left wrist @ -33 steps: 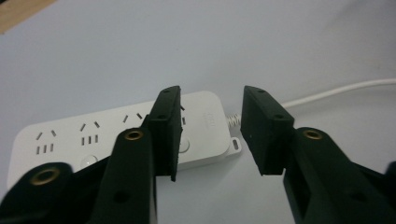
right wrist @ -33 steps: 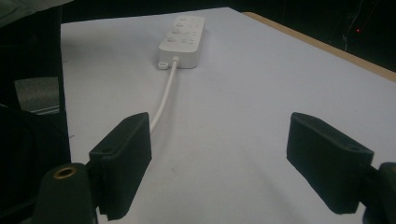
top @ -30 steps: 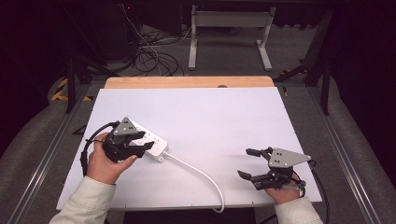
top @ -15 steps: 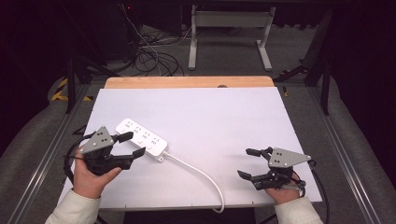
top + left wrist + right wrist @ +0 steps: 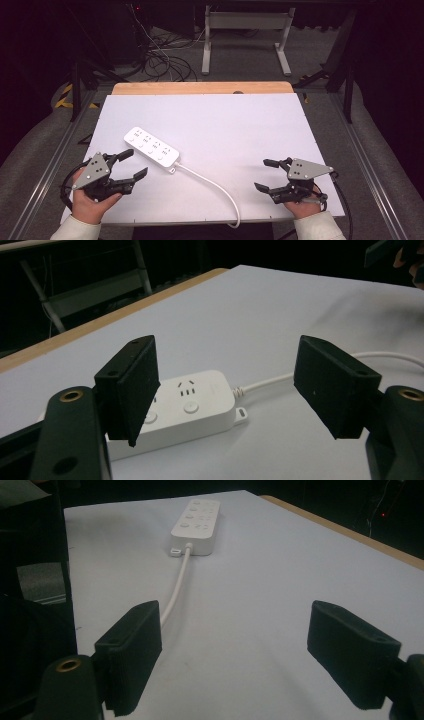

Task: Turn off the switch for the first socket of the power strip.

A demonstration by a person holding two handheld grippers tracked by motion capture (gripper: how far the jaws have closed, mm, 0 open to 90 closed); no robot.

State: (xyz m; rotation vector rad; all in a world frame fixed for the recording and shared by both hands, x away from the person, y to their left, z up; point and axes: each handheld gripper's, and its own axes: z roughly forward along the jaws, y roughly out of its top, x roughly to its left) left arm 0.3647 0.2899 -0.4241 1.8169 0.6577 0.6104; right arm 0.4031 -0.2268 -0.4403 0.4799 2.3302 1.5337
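A white power strip (image 5: 151,147) lies flat on the left half of the white table top, and its white cable (image 5: 215,187) curves off to the near edge. My left gripper (image 5: 136,162) sits just short of the strip's near side, clear of it. Its jaws have just been opening and stand wide with nothing between them. In the left gripper view the strip (image 5: 195,405) lies beyond my left gripper (image 5: 227,385). My right gripper (image 5: 261,174) rests open at the near right with nothing in it. The right gripper view looks past it (image 5: 235,655) along the cable (image 5: 177,587) to the strip (image 5: 196,520).
The white table top (image 5: 240,125) has a wooden strip (image 5: 200,88) along its far edge. Beyond it on the floor are tangled cables (image 5: 160,60) and a metal stand (image 5: 245,30). Metal rails run along both sides of the table.
My left gripper has pulled back from over the power strip toward the near left corner and sunk lower, and its jaws have spread wider. The strip and the right gripper have stayed put.
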